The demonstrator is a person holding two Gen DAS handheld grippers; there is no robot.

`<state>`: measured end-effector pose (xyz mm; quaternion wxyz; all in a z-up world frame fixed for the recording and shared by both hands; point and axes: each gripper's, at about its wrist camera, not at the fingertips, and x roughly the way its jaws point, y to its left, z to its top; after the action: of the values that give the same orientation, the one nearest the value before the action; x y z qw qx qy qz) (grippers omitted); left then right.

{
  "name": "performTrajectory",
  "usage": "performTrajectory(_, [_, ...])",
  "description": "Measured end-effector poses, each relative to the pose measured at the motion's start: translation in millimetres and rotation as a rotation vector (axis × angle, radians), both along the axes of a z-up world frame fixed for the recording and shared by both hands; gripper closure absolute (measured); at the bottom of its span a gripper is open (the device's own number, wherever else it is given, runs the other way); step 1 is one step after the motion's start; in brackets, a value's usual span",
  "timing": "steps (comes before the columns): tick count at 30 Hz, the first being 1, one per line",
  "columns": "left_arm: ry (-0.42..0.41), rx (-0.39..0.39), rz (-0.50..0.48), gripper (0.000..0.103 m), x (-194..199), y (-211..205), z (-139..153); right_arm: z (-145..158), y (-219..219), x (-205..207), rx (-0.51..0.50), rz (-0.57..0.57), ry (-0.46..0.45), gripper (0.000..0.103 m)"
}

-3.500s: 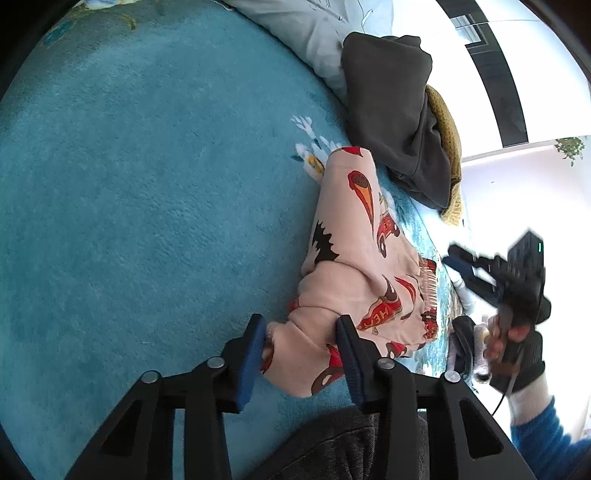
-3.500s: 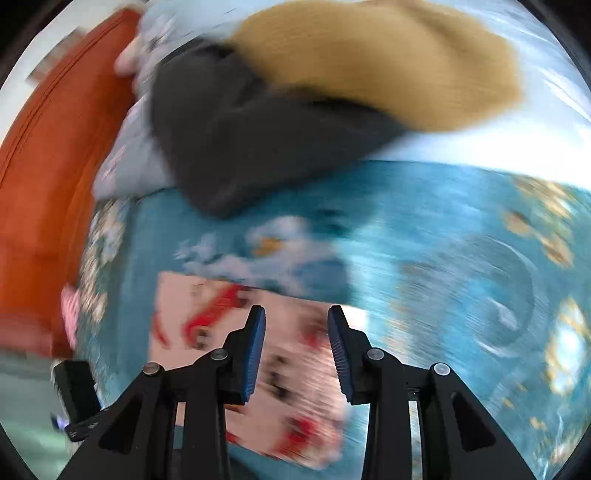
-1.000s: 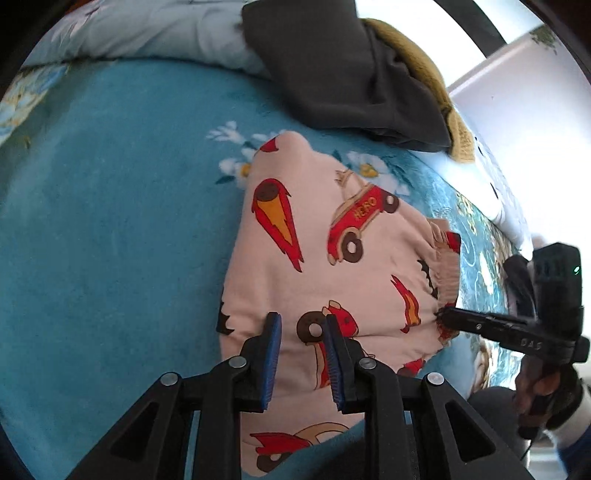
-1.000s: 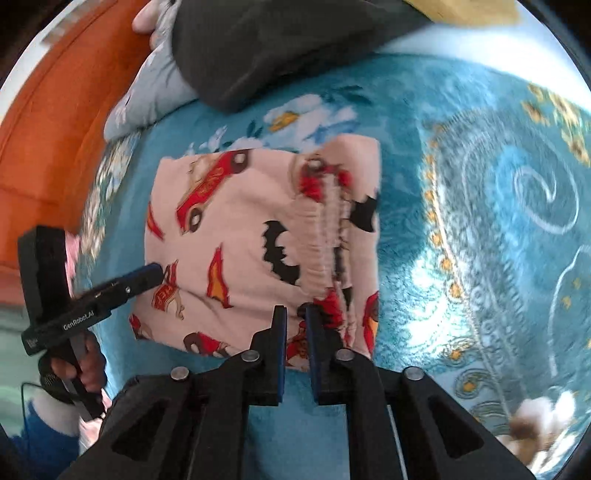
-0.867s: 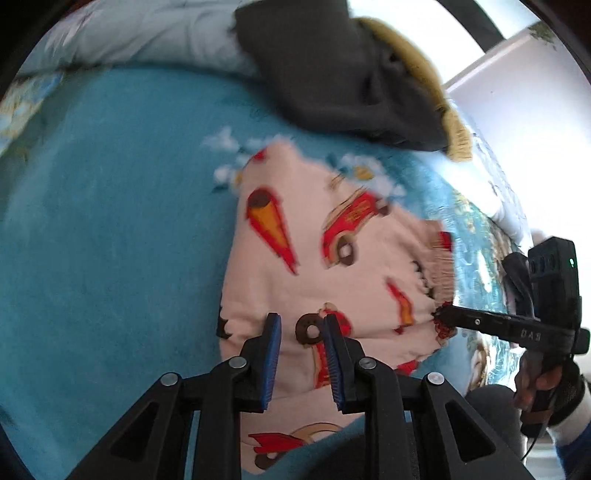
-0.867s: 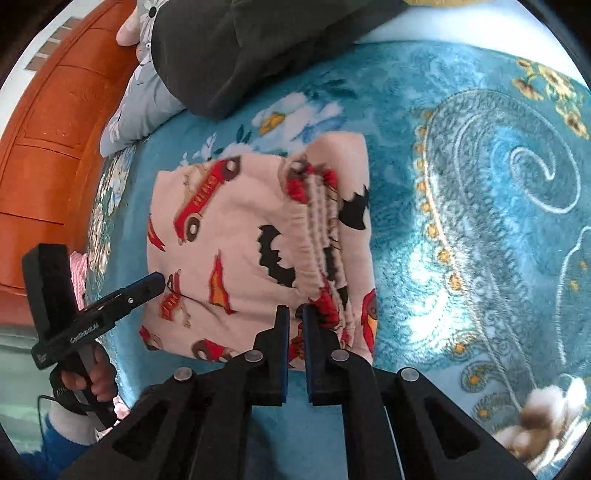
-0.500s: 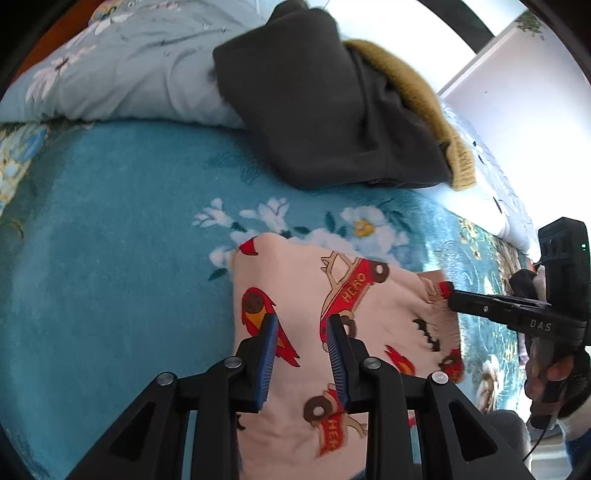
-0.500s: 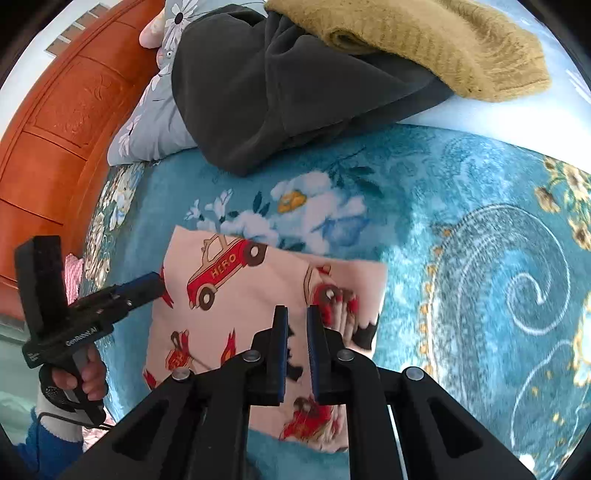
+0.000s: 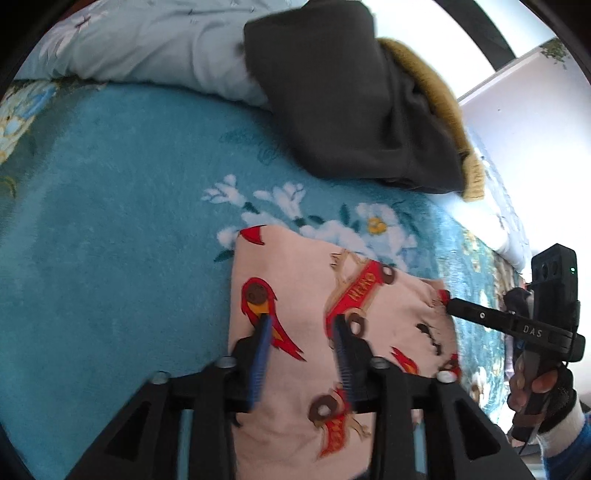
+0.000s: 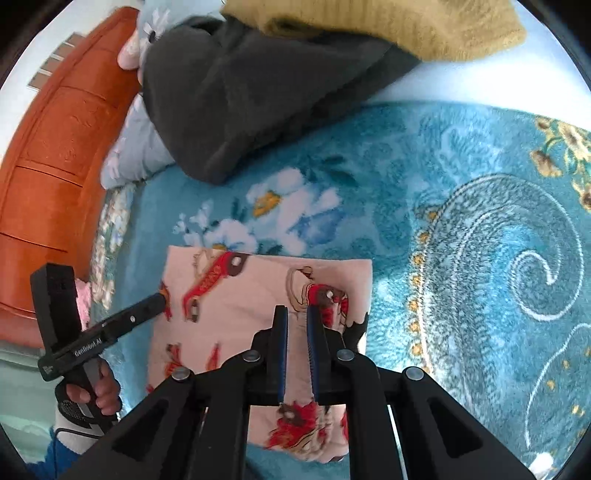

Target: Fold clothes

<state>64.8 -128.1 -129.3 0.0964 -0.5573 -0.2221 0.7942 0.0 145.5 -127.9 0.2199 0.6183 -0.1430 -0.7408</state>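
Observation:
A pink child's garment printed with red cars and flames lies folded flat on the teal flowered blanket. My left gripper hovers over its left half; its jaws are opening and the blue pads stand wide apart with no cloth pinched. In the right wrist view the same garment lies under my right gripper, whose pads are nearly together with no cloth visibly clamped. Its tip sits at the garment's right corner by the gathered waistband. The left gripper reaches the garment's left edge.
A dark grey garment and a mustard knit are piled at the far side on a pale floral pillow. An orange wooden headboard runs along the left. Bare blanket lies right of the garment.
The garment's near edge has been carried forward and laid down, so it is shorter and folded. The left jaws have spread from nearly closed to wide. Both hands have moved toward the pile.

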Motion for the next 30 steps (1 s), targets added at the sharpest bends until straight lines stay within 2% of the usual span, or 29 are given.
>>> performTrajectory(1, [0.010, -0.006, 0.002, 0.035, 6.3, -2.4, 4.5, 5.4, 2.2, 4.2, 0.002, 0.003, 0.017, 0.093])
performTrajectory(2, [0.010, -0.012, 0.006, 0.033, 12.2, -5.3, 5.9, 8.5, 6.1, 9.1, 0.005, 0.003, 0.024, 0.086])
performTrajectory(3, [0.004, -0.019, 0.012, 0.033, 18.0, -8.5, 5.6, 9.5, 11.2, 14.4, 0.005, -0.002, 0.024, 0.066])
performTrajectory(5, [-0.011, -0.036, 0.024, 0.032, 28.9, -15.0, 3.3, 6.8, 21.5, 23.2, 0.000, -0.017, 0.012, 0.047])
performTrajectory(11, [-0.123, 0.002, 0.061, 0.031, 38.7, -21.9, -30.2, -22.3, 44.3, 41.9, -0.064, -0.099, -0.089, 0.047])
performTrajectory(13, [-0.124, -0.028, 0.030, 0.031, 34.5, -14.0, -33.6, -29.7, 42.3, 43.7, -0.089, -0.115, -0.111, 0.047])
performTrajectory(16, [-0.120, -0.052, -0.015, 0.024, 29.9, -6.4, -34.4, -34.9, 32.1, 45.8, -0.102, -0.106, -0.115, 0.047])
performTrajectory(19, [-0.120, -0.022, -0.025, 0.021, 30.5, -9.4, -37.6, -38.5, 28.2, 48.3, -0.105, -0.110, -0.109, 0.047])
performTrajectory(24, [-0.109, 0.039, -0.010, 0.016, 31.7, -14.4, -40.3, -40.9, 37.7, 50.5, -0.167, -0.155, -0.114, 0.047])
performTrajectory(30, [-0.121, 0.084, 0.056, 0.017, 29.9, -18.2, -39.3, -42.7, 40.6, 49.3, -0.199, -0.169, -0.107, 0.049])
